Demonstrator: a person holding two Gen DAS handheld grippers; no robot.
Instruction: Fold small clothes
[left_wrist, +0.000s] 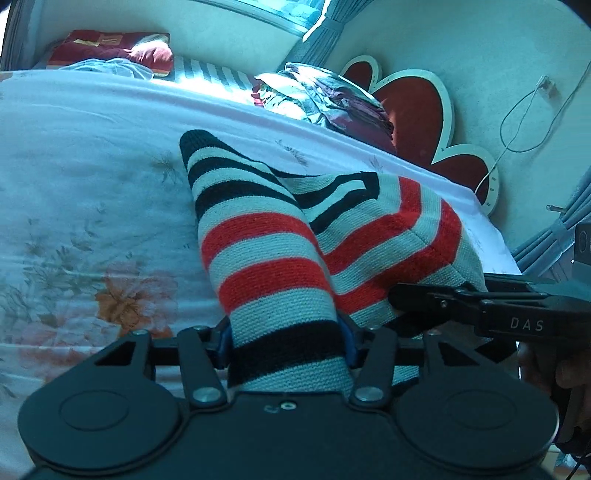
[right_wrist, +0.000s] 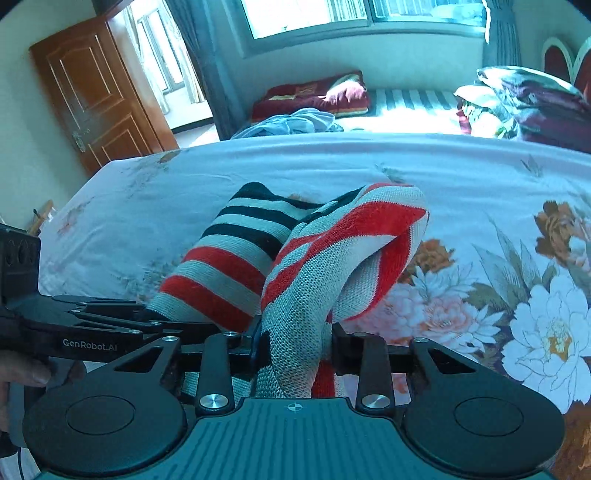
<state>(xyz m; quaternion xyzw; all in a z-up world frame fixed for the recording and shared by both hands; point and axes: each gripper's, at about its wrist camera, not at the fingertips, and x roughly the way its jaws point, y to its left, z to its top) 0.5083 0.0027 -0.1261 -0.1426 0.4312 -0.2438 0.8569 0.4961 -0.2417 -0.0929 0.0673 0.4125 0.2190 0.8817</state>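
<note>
Left gripper (left_wrist: 286, 341) is clamped on one end of the striped knit (left_wrist: 266, 258), blue pads pressing a black band from both sides. The knit runs up and away from those jaws, stripes of red, grey and black, its far tip resting on the bed (left_wrist: 92, 147). Right gripper (right_wrist: 293, 343) is pinched on a bunched fold of the same knit (right_wrist: 314, 266), fabric filling the gap between its fingers and humping up in a loop just beyond. So the knit hangs between the two grippers, near end lifted, far end on the floral sheet.

Writing now: from the left wrist view, the right tool comes in from the right edge reading "DAS" (left_wrist: 526, 325). From the right wrist view, the left tool comes in from the left edge marked "GenRobot.AI" (right_wrist: 89, 345), a hand (right_wrist: 22, 373) wrapped under it.

Farther out: red pillow (right_wrist: 314, 94) at the far side, a pile of bedding (right_wrist: 517, 99) far right, wooden door (right_wrist: 92, 92) far left, red headboard (left_wrist: 417, 107) against the wall.
</note>
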